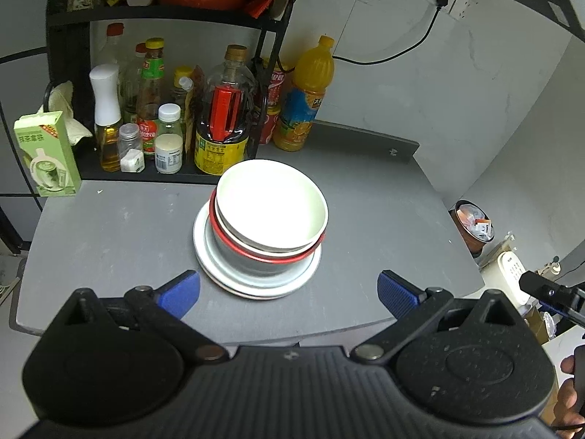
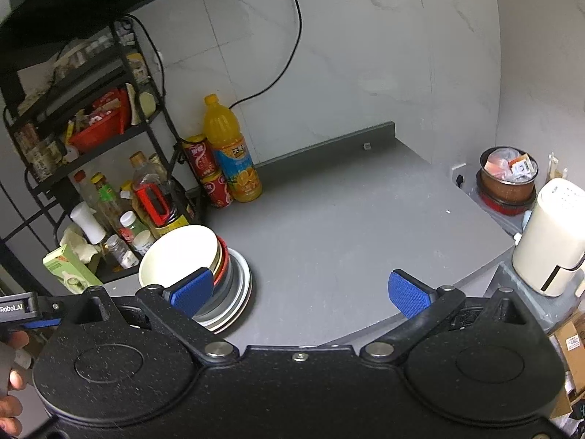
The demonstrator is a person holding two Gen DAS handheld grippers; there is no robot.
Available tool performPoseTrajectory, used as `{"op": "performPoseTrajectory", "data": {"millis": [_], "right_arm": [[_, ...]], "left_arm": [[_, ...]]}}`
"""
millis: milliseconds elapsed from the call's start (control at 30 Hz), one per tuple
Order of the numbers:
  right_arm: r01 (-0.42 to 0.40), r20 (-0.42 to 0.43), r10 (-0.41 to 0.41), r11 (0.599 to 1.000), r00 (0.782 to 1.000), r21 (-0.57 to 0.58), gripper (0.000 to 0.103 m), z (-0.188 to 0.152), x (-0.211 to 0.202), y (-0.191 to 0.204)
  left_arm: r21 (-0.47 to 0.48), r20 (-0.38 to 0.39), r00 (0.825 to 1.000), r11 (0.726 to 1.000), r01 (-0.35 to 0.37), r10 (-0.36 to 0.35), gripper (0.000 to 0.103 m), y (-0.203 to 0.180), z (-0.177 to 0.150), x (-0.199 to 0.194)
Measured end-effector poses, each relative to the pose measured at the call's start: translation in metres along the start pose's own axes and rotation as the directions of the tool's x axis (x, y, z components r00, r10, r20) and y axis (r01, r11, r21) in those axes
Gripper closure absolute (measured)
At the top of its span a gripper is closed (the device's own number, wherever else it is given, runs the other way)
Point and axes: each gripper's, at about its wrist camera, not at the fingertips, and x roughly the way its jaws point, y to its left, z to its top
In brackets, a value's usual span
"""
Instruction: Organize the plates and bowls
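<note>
Dishes stand in one stack on the grey table (image 1: 109,226), just in front of the rack (image 1: 73,18) of bottles (image 1: 221,117): a white bowl (image 1: 270,205) sits mouth up in a red-rimmed bowl (image 1: 256,252), on plates (image 1: 256,281) lying flat. The stack rises straight, with the top bowl tipped slightly. The left gripper (image 1: 289,289) hangs spread and empty near the stack. The right gripper (image 2: 301,289) is also spread, empty, over bare table, with the stack at its left finger.
</note>
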Motion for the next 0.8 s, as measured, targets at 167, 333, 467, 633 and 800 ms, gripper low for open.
{"op": "performPoseTrajectory", "data": {"millis": [167, 333, 467, 633, 800], "right_arm": [[0.014, 0.031, -0.013, 0.999, 0.999, -0.028, 0.000, -0.005, -0.016, 0.006], [0.026, 0.048, -0.024, 0.999, 0.999, -0.046, 0.000, -0.012, -0.028, 0.010], [0.043, 0.065, -0.038, 0.997, 0.997, -0.067, 0.000, -0.018, -0.035, 0.015], [0.037, 0.083, -0.029, 0.995, 0.996, -0.095, 0.000, -0.027, -0.043, 0.022], [0.033, 0.086, -0.023, 0.992, 0.996, -0.118, 0.000, -0.034, -0.047, 0.030]], "left_arm": [[0.013, 0.013, 1.000, 1.000, 0.008, -0.009, 0.001, 0.000, -0.013, -0.013], [0.022, 0.020, 1.000, 1.000, 0.005, -0.005, 0.001, 0.000, -0.026, -0.024], [0.024, 0.032, 0.999, 1.000, 0.000, -0.001, 0.001, 0.001, -0.037, -0.031], [0.032, 0.048, 0.999, 0.999, -0.009, 0.008, 0.001, 0.003, -0.050, -0.037], [0.058, 0.061, 0.998, 0.998, -0.015, 0.012, 0.001, 0.002, -0.061, -0.043]]}}
